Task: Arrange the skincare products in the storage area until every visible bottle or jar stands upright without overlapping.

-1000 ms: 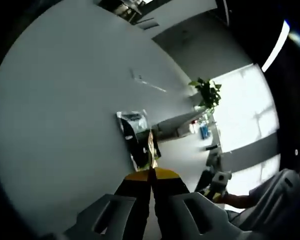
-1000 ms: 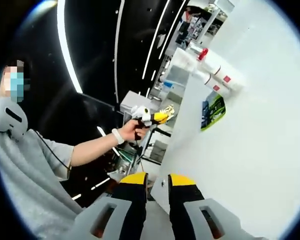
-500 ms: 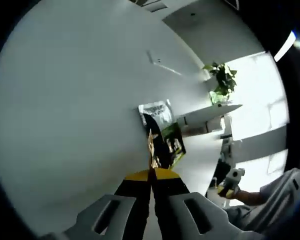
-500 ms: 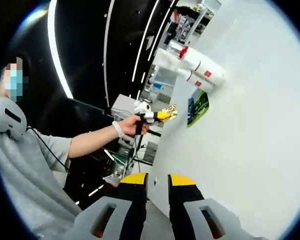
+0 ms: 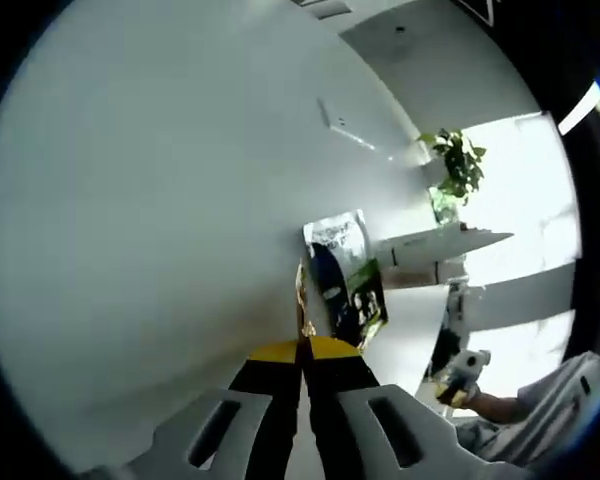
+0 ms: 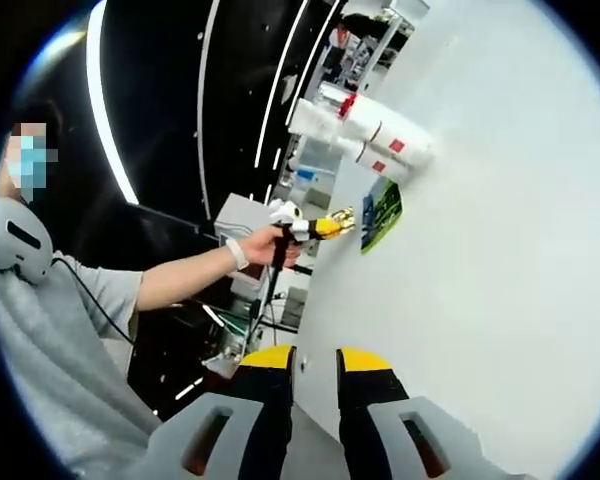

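Note:
My left gripper (image 5: 302, 345) is shut on a thin gold foil sachet (image 5: 301, 300), seen edge-on above the jaws. Just beyond it a green and black packet (image 5: 345, 278) lies flat on the white table (image 5: 160, 200). In the right gripper view a hand holds the left gripper (image 6: 325, 225) with the gold sachet (image 6: 344, 216) at its tip, close to the green packet (image 6: 381, 205). Past the packet, white tubes with red marks (image 6: 375, 125) lie on their sides. My right gripper (image 6: 315, 358) is open with nothing between its jaws, off the table edge.
A potted plant (image 5: 460, 165) and a white shelf (image 5: 435, 245) stand past the table's far end. The person's arm (image 6: 180, 280) and grey sleeve reach across the dark room side. The other gripper (image 5: 458, 372) shows at the lower right of the left gripper view.
The left gripper with the gold sachet has moved nearer to the green packet. Both views have shifted with the hands. Both grippers keep their states.

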`<move>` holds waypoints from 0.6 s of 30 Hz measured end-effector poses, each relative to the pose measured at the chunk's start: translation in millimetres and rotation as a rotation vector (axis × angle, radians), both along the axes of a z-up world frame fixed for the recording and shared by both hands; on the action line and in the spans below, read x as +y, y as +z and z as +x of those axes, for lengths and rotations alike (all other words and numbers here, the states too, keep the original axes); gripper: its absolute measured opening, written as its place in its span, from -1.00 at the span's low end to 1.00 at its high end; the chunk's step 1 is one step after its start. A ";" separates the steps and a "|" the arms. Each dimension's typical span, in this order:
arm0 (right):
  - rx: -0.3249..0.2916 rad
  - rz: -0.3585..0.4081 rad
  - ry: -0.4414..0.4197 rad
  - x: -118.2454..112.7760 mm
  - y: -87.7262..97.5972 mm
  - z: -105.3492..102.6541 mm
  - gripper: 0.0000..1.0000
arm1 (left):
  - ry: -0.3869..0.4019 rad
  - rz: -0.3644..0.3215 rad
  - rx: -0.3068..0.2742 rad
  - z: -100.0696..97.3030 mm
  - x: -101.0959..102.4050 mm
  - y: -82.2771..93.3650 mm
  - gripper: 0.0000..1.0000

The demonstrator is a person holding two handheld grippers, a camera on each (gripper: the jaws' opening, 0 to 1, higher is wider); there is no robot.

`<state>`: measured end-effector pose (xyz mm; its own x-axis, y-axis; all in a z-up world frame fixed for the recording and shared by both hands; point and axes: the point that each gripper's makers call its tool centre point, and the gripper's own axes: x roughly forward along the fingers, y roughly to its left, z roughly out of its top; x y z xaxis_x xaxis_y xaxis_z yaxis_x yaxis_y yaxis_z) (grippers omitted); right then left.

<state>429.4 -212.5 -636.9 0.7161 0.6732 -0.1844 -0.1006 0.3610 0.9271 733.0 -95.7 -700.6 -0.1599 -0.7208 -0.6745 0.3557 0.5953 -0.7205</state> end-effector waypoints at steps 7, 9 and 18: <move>0.010 0.005 -0.008 0.3 -1.8 0.1 -0.80 | -0.002 0.018 0.033 4.1 -9.5 -8.2 -1.00; 0.009 0.006 -0.014 -0.4 -1.1 1.6 -0.80 | -0.041 0.039 0.015 3.6 -10.6 -11.5 -0.99; 0.005 0.007 -0.019 -0.2 -1.0 2.4 -0.78 | -0.072 0.110 0.021 5.3 -15.0 -14.7 -0.93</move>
